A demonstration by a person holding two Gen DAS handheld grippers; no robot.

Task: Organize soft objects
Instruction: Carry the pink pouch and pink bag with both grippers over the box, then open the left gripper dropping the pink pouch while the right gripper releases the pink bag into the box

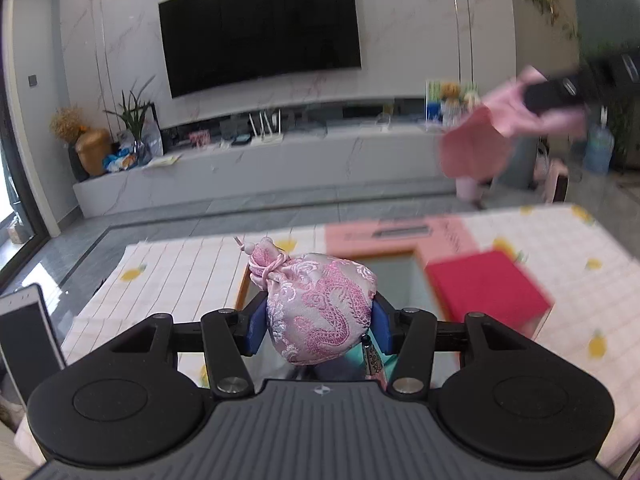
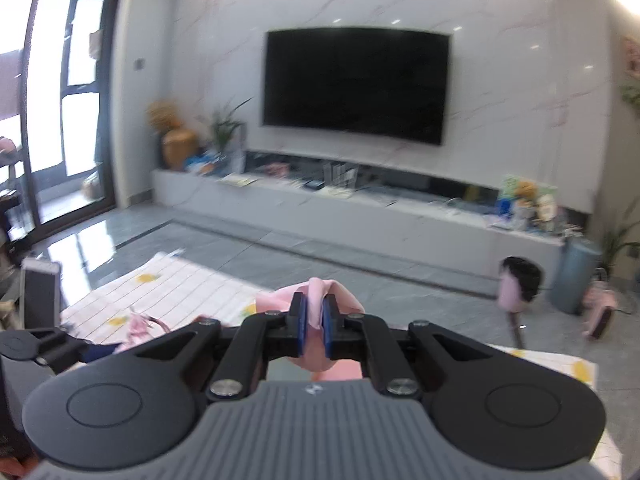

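left gripper (image 1: pixel 320 316) clamps the pouch (image 1: pixel 320 308); right gripper (image 2: pixel 314 320) pinches pink cloth (image 2: pixel 320 304). best lower both gently into the box (image 1: pixel 400 280).

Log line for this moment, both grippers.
left gripper: shut on brocade pouch | right gripper: shut on pink cloth | both held above table

A dark wall television (image 1: pixel 260 32) hangs above a long grey media cabinet (image 1: pixel 256 168). A gold vase (image 1: pixel 93 151) stands at the cabinet's left end beside a leafy plant (image 1: pixel 134 114).
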